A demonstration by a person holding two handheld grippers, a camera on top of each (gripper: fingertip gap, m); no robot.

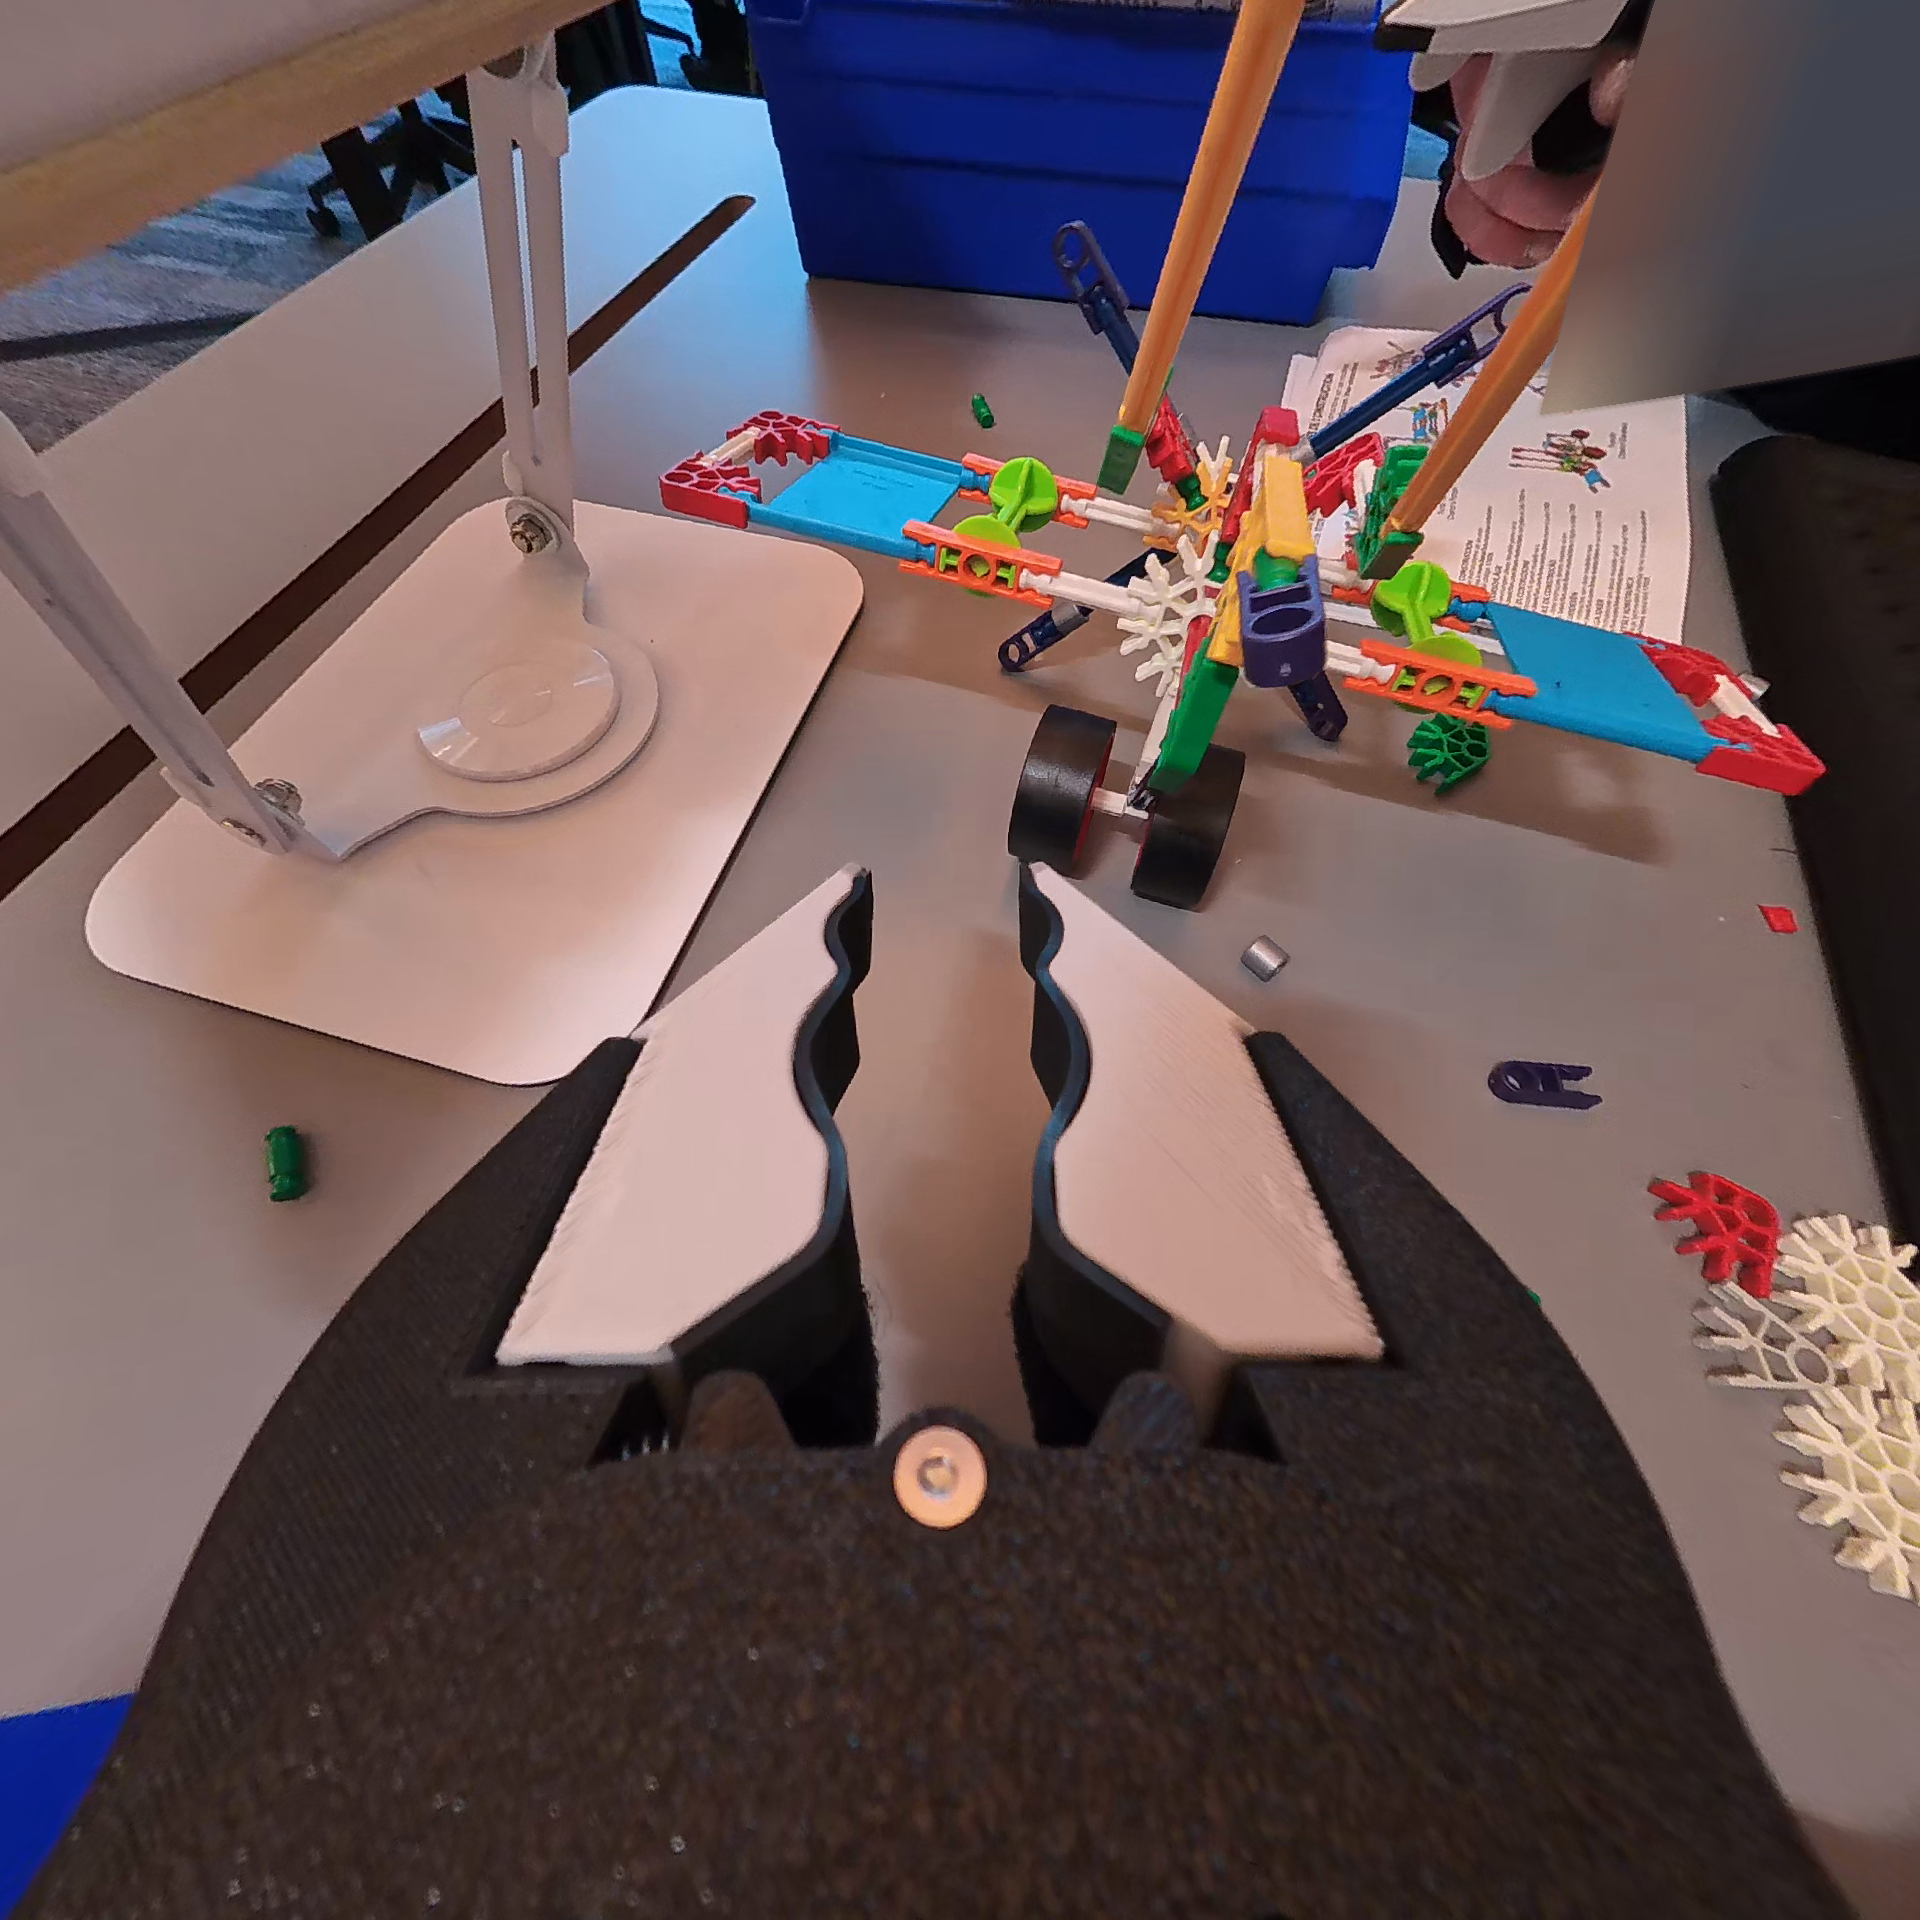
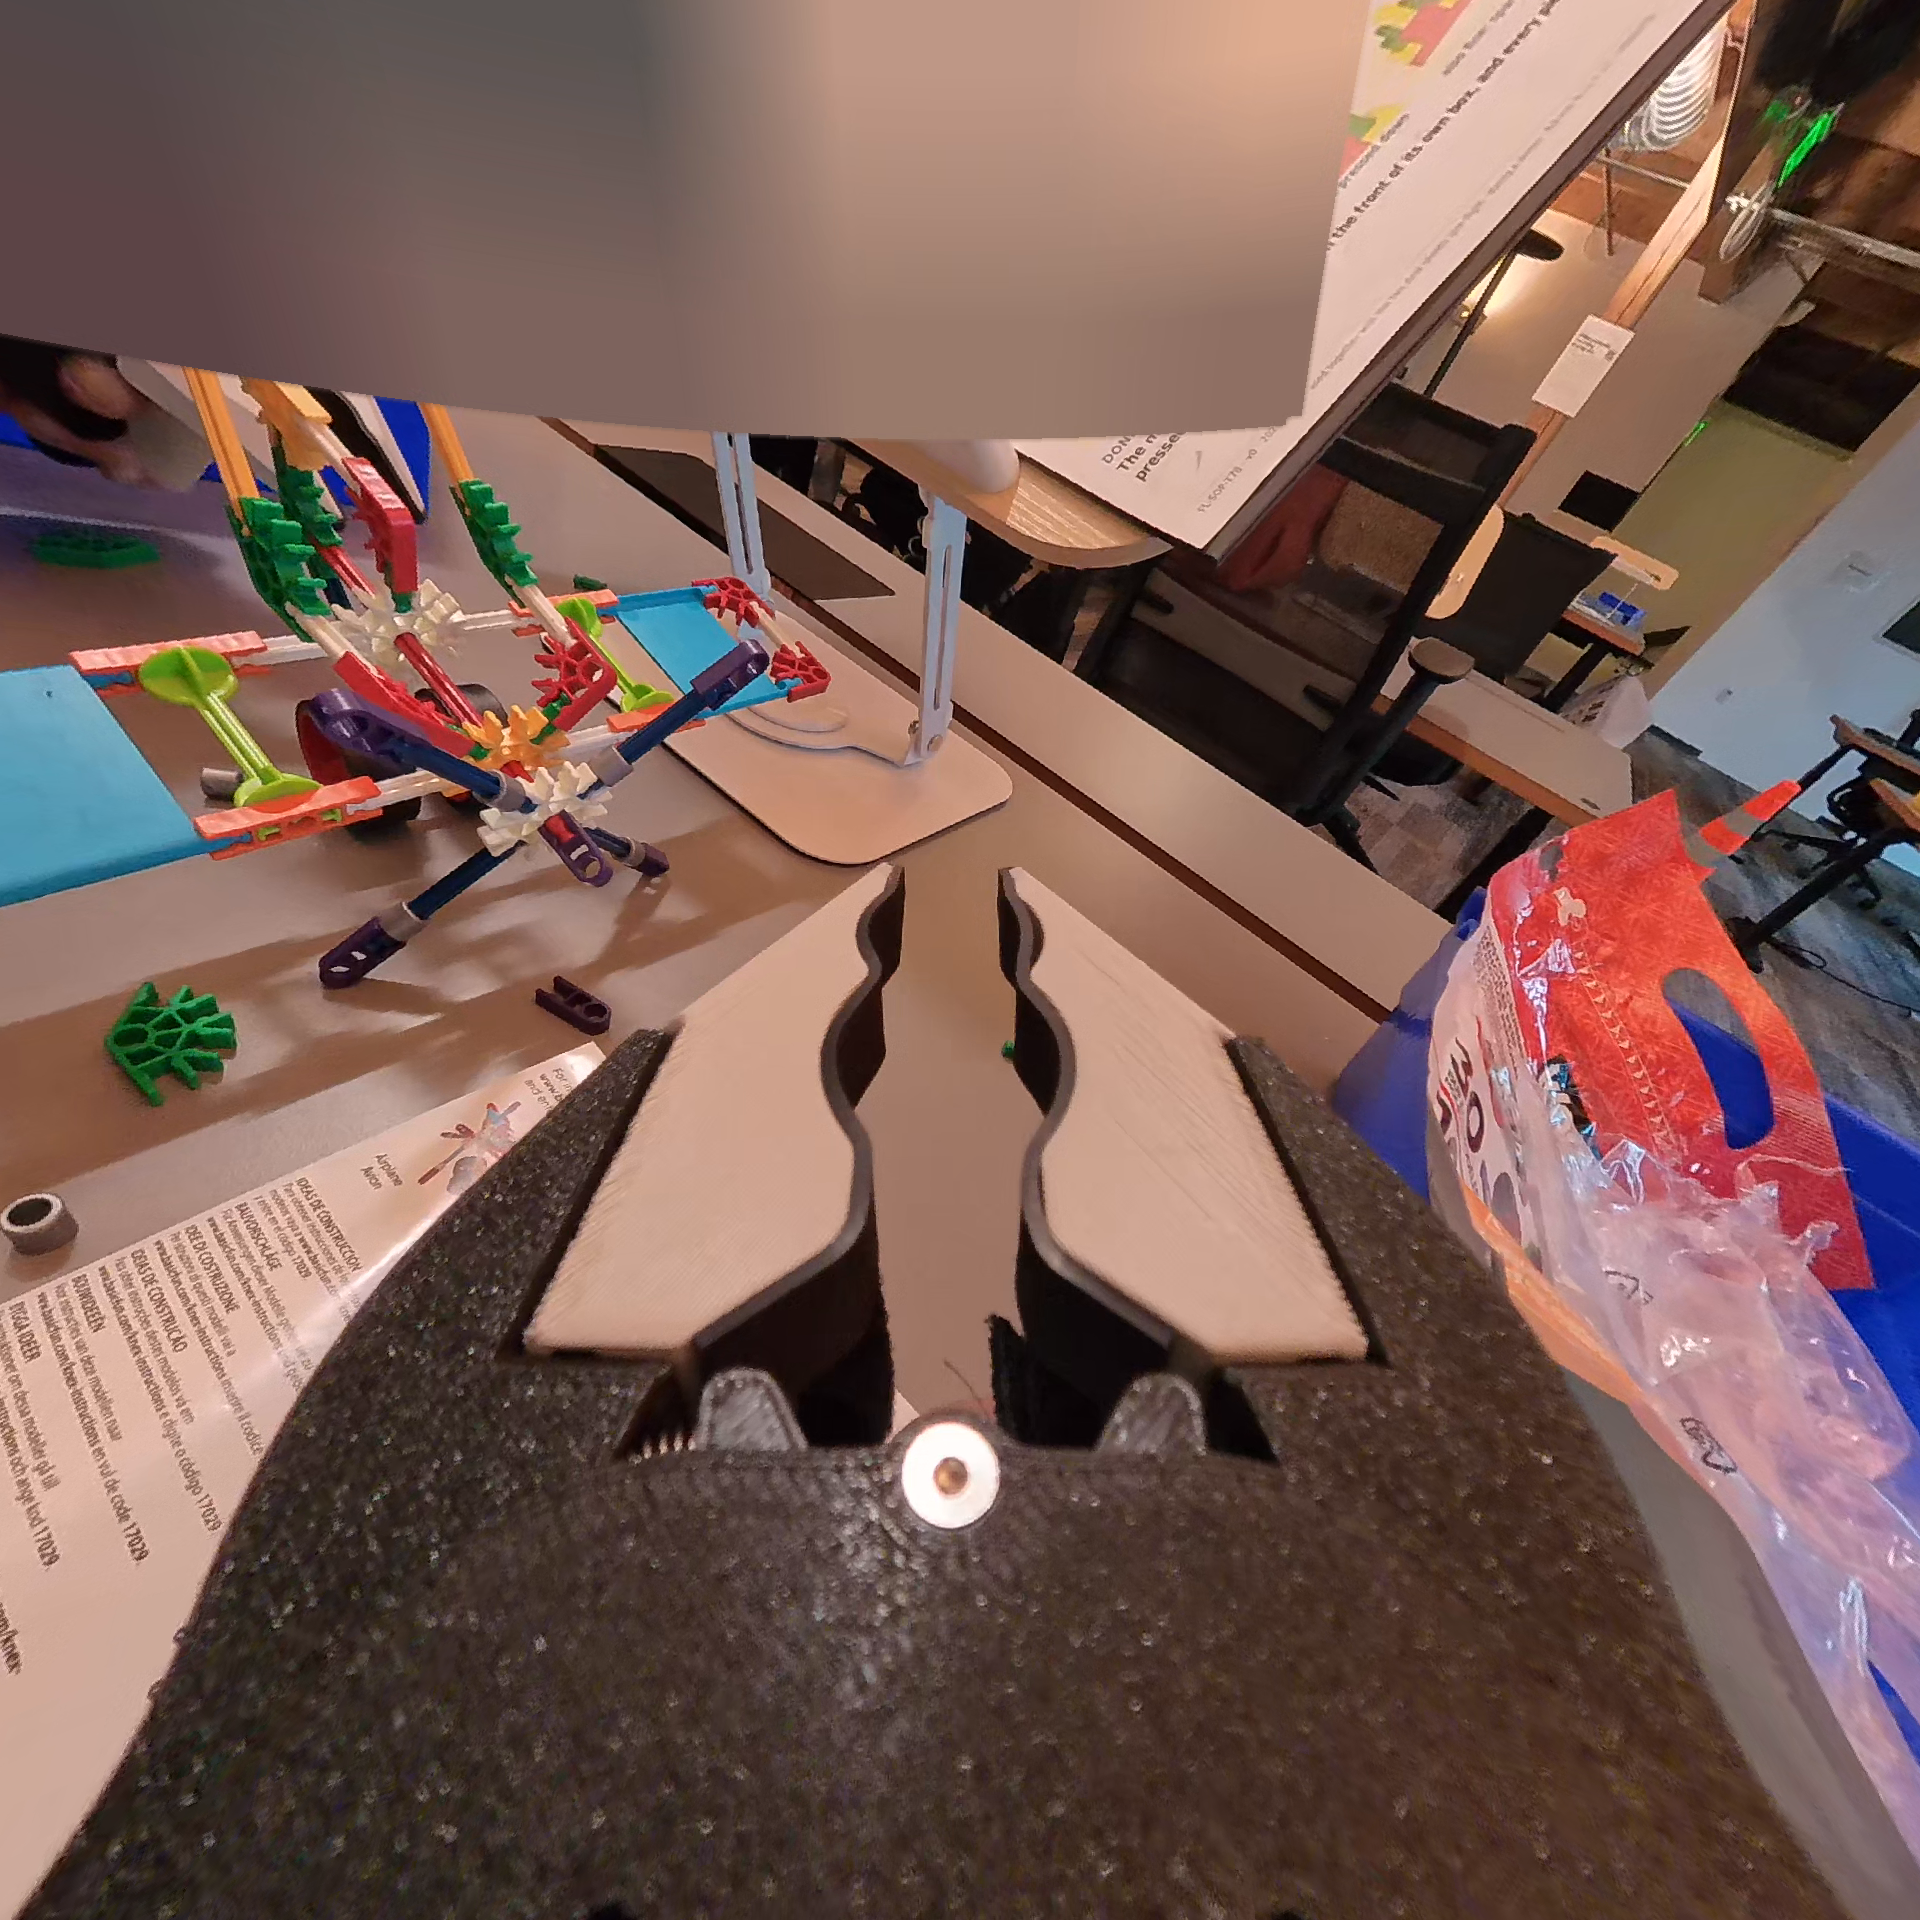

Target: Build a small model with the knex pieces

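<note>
Both tools, left [image 1: 943, 883] & right [image 2: 950, 883], parted, empty, near multicolour rod-and-connector plane [image 1: 1247, 582].

Ahead of the left gripper [image 1: 943, 883], jaws parted and empty, bare grey tabletop [image 1: 1455, 935] runs up to the black-wheeled, multicoloured rod-and-connector toy plane [image 1: 1236, 592], which blocks straight ahead. White flat-based stand [image 1: 468, 790] walls the left side. Small silver cylinder spacer [image 1: 1264, 958] lies just right of the tips.

Right gripper [image 2: 948, 883], empty, slightly apart: bare table strip ahead; crinkled clear-and-red plastic bag [image 2: 1662, 1195] crowds its right, printed paper sheet [image 2: 208, 1299] lies left.
</note>
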